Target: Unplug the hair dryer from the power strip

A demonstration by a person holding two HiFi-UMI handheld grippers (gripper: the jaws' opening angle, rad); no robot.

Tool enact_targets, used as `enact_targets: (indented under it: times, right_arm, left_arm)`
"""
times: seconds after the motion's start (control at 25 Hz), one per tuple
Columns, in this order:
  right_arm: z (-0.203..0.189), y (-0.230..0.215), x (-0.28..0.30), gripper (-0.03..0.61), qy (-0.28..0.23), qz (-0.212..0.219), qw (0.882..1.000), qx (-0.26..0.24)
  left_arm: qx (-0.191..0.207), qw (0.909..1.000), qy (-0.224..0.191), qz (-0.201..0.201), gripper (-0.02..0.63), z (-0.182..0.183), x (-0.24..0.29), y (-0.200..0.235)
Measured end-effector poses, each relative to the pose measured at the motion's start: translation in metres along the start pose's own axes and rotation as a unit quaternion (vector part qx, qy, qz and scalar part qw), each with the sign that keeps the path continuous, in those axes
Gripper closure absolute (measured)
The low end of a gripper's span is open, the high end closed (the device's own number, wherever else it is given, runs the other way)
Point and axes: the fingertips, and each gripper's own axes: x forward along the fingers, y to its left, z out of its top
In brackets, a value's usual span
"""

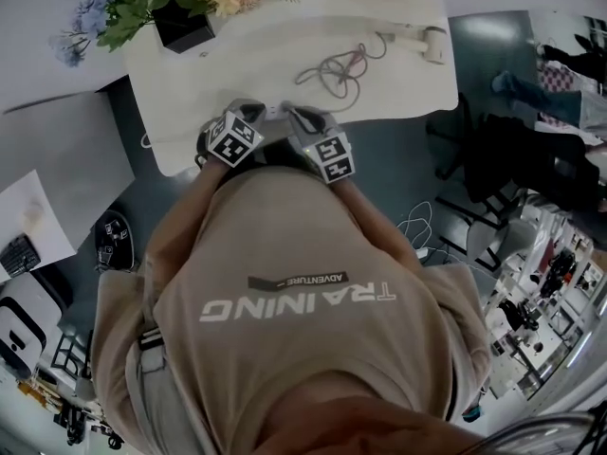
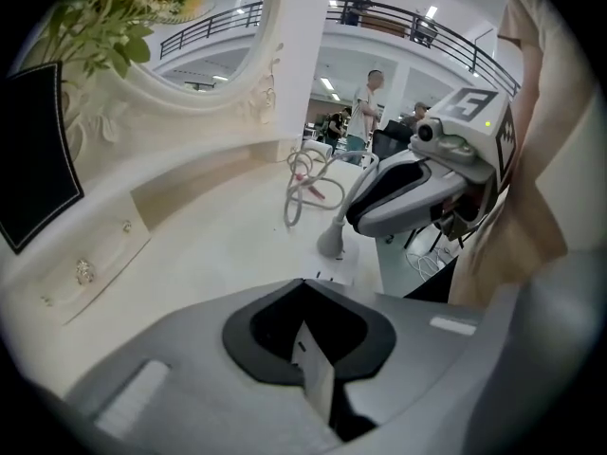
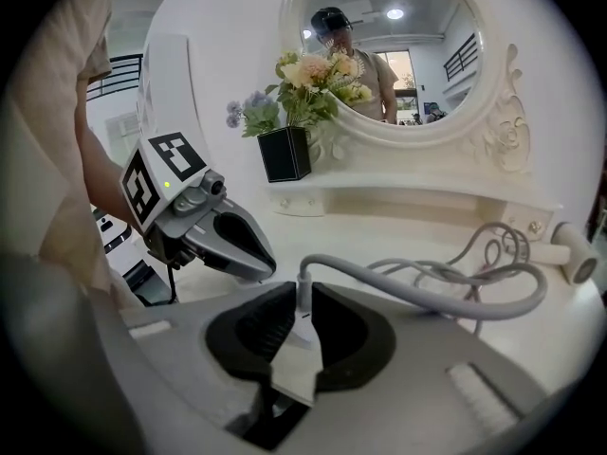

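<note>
The white power strip (image 2: 349,265) lies at the near edge of the white dressing table (image 1: 398,93). A grey plug (image 2: 332,240) stands in it. Its cord (image 3: 427,292) loops back to the hair dryer (image 1: 422,38) at the table's far right. My right gripper (image 3: 300,297) is open, its tips close on either side of the plug's neck, the strip (image 3: 296,368) showing below. My left gripper (image 2: 303,287) sits over the strip's other end with its tips together; I cannot tell if it touches. In the head view both grippers, left (image 1: 248,110) and right (image 1: 289,112), meet at the table's front edge.
A black vase of flowers (image 1: 180,22) stands at the table's back left, below an oval mirror (image 3: 398,45). The coiled cord (image 1: 334,67) lies mid-table. A dark chair (image 1: 493,159) stands to the right. People (image 2: 365,102) are far off in the hall.
</note>
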Motion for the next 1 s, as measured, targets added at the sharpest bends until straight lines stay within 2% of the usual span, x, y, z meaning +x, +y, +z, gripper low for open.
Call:
enact_targets:
  times: [0.2,0.4,0.64,1.0]
  right_arm:
    - [0.001,0.004,0.007,0.463,0.0,0.007,1.0,0.004]
    - [0.004,0.003,0.02,0.462,0.003,-0.006,1.0,-0.01]
    - [0.005,0.002,0.028,0.462,0.022,-0.017,0.999,-0.017]
    - [0.012,0.006,0.025,0.503,0.03,-0.025,0.997,-0.069]
  left_arm:
    - [0.012,0.9999,-0.001,-0.003,0.607,0.0,-0.001,-0.002]
    - [0.033,0.9994,-0.007,0.003,0.607,0.0,-0.002,-0.001]
    - [0.034,0.9994,-0.006,0.001,0.607,-0.001,-0.003,-0.002]
    - [0.036,0.9993,-0.009,0.007,0.607,-0.001,-0.004,-0.002]
